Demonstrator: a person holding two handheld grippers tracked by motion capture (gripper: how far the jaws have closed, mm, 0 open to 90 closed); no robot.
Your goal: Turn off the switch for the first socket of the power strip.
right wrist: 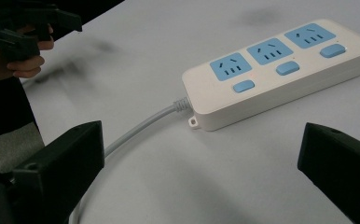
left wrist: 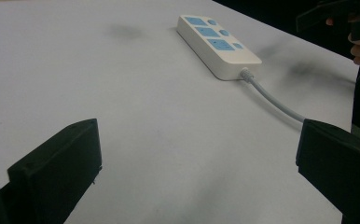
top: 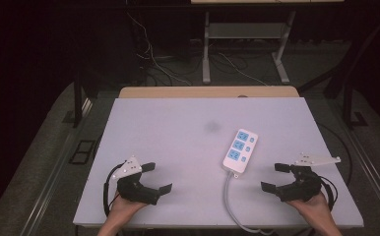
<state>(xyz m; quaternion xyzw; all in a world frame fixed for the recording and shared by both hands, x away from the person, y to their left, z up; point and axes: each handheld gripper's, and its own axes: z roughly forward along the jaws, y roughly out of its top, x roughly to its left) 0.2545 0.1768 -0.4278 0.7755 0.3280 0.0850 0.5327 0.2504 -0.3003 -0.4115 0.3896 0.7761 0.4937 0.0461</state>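
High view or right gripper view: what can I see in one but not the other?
The high view alone takes in the whole white table, the wooden edge behind it and floor cables. The right gripper view alone reveals the small mounting tab on the strip. Both show the power strip with blue sockets, its grey cord, and the open left gripper.

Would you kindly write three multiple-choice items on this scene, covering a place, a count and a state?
1. Where does the power strip lie on the table?
A. nearer the right gripper
B. nearer the left gripper
C. at the far left corner

2. How many blue sockets has it?
A. two
B. three
C. five

3. How do the right gripper's fingers stand?
A. shut on the cable
B. shut on the strip
C. open, holding nothing

Answers: A, the high view shows the strip right of centre; B, three blue socket faces show; C, the fingers stand wide apart above bare table.
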